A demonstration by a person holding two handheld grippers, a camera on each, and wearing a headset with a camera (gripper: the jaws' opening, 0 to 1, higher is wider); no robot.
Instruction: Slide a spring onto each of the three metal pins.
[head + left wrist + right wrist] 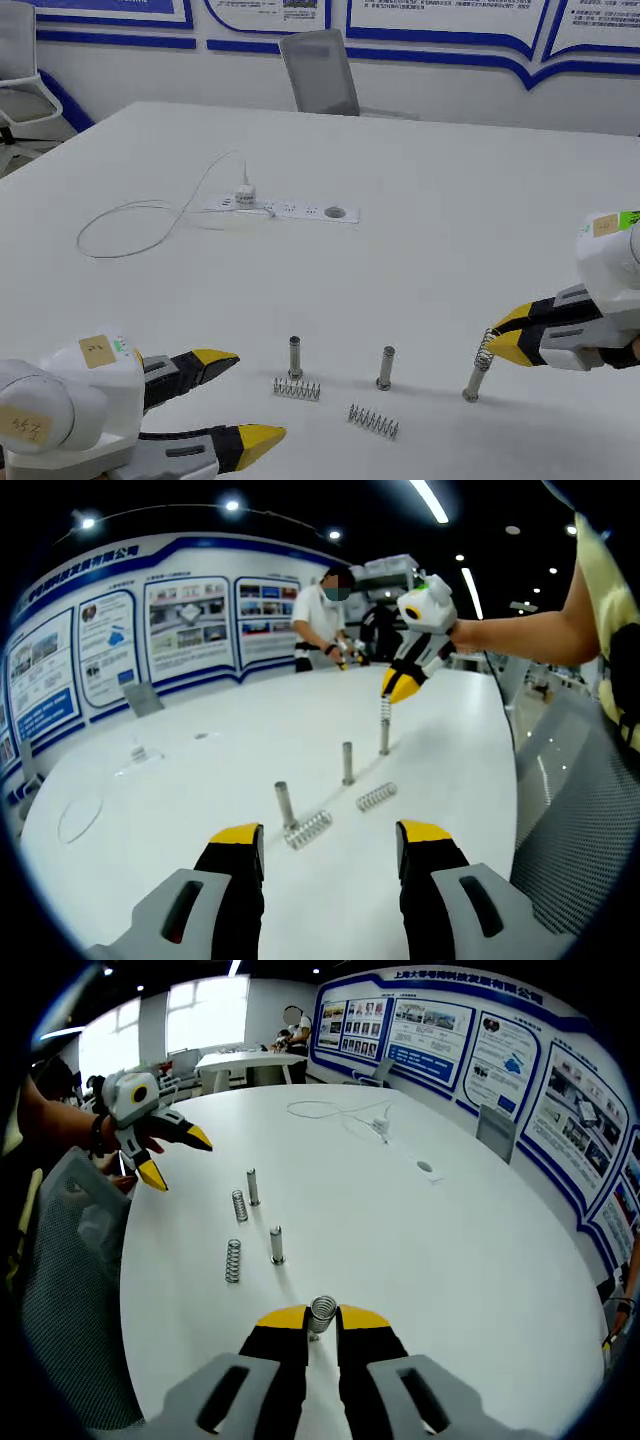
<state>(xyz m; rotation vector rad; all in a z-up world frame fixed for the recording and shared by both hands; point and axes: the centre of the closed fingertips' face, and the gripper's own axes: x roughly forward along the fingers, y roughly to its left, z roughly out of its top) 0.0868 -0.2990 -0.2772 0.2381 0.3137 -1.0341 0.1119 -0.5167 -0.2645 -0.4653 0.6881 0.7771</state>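
one spring (484, 351) of three sits at the top of the rightmost pin (472, 384), pinched in the right tongs (503, 341); not yet seated, by my judgement. two loose springs (297, 389) lie on the tabletop (430, 230) beside two bare pins (295, 357). left tongs (240, 397) spread, empty.

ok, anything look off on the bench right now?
Nothing damaged or spilled. The left pin, middle pin and right pin stand on the table. The two springs lie loose beside them, unfitted. Only quirk: the third spring, pinched by the right gripper at the right pin's top, looks slightly slanted.
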